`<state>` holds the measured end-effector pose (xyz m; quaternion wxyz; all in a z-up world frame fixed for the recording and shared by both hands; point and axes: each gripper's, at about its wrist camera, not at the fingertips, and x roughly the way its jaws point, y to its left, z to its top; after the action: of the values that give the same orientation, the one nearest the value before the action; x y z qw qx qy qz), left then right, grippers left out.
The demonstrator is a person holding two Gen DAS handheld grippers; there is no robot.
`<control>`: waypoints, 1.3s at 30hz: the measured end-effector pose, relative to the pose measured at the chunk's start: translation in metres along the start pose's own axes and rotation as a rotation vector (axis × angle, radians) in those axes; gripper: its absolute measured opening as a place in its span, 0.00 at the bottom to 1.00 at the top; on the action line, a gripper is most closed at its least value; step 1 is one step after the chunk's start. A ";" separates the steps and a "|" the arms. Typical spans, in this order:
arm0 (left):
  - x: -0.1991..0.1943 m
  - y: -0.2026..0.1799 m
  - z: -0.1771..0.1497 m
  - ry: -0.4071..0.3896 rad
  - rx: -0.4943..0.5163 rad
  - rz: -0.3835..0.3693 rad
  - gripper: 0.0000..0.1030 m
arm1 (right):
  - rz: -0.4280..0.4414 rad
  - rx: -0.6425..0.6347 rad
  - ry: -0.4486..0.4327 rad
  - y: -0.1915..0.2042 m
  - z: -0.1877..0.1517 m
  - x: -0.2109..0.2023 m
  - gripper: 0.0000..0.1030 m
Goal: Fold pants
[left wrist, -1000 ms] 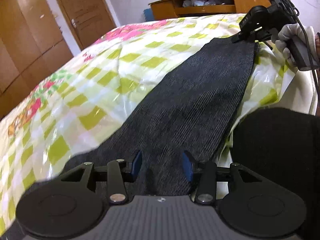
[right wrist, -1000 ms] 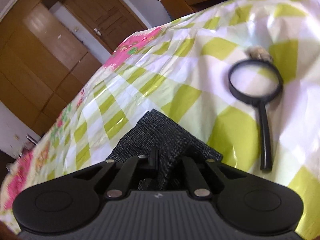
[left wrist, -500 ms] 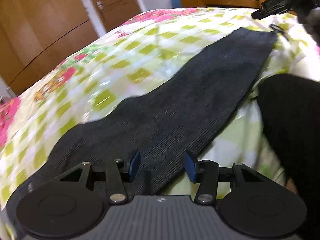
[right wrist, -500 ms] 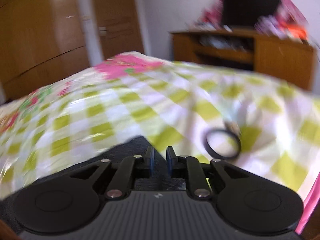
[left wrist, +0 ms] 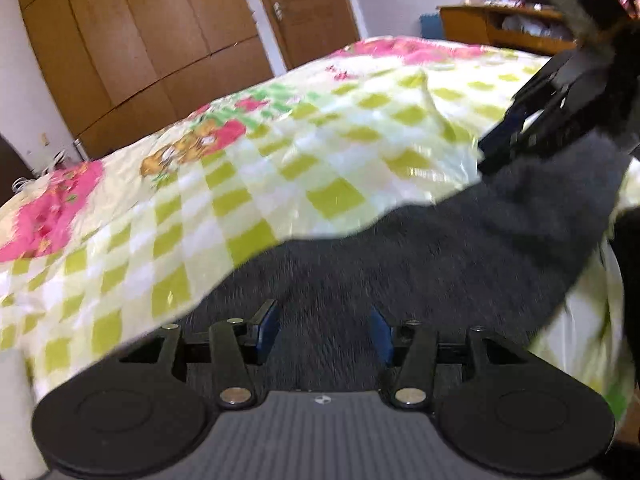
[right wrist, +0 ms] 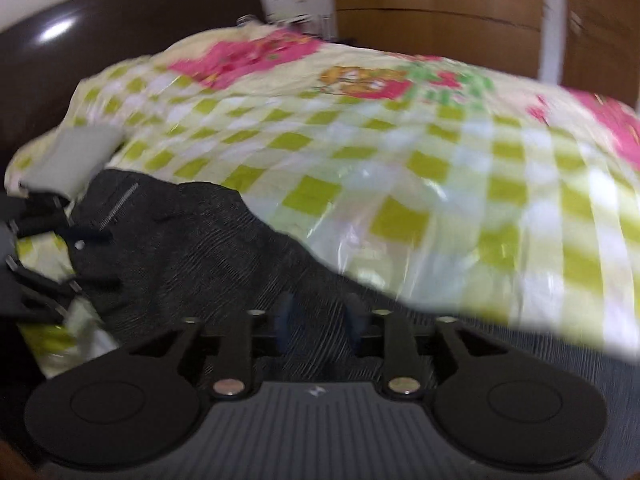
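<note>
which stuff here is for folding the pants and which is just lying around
For the job: pants, left gripper, right gripper, bedspread as the folding surface.

Just lying about: wardrobe, door, headboard, side cabinet.
</note>
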<state>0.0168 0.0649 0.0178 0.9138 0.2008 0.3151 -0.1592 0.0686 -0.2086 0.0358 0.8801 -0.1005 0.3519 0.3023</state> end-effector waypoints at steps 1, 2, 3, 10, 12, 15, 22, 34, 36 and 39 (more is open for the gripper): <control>0.007 0.002 0.004 -0.011 0.015 -0.006 0.59 | 0.006 -0.031 0.017 -0.006 0.006 0.007 0.33; 0.014 0.003 0.008 -0.016 0.026 -0.012 0.59 | 0.017 -0.064 0.046 -0.012 0.011 0.015 0.33; 0.024 0.004 0.012 -0.019 0.037 -0.022 0.59 | 0.028 -0.094 0.074 -0.015 0.012 0.018 0.35; 0.069 -0.001 0.024 0.001 0.145 -0.067 0.59 | 0.119 -0.139 0.244 -0.054 0.003 0.046 0.37; 0.072 -0.004 0.027 -0.001 0.174 -0.083 0.59 | 0.150 -0.153 0.272 -0.058 -0.002 0.047 0.37; 0.075 -0.010 0.033 -0.014 0.208 -0.101 0.59 | 0.156 -0.164 0.275 -0.066 -0.004 0.038 0.37; 0.083 -0.028 0.044 -0.045 0.276 -0.168 0.60 | 0.119 -0.188 0.303 -0.083 -0.003 0.025 0.37; 0.103 -0.053 0.033 -0.062 0.320 -0.184 0.63 | 0.069 -0.255 0.288 -0.068 -0.027 0.017 0.38; 0.113 -0.043 0.037 -0.058 0.275 -0.134 0.67 | -0.007 -0.245 0.275 -0.073 -0.032 0.031 0.40; 0.118 -0.029 0.037 -0.042 0.235 -0.075 0.67 | -0.081 -0.100 0.251 -0.097 -0.029 0.044 0.47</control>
<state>0.1121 0.0032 -0.0386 0.8838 0.2910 0.2823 -0.2334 0.1360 -0.2763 -0.0190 0.8345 -0.1956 0.4393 0.2689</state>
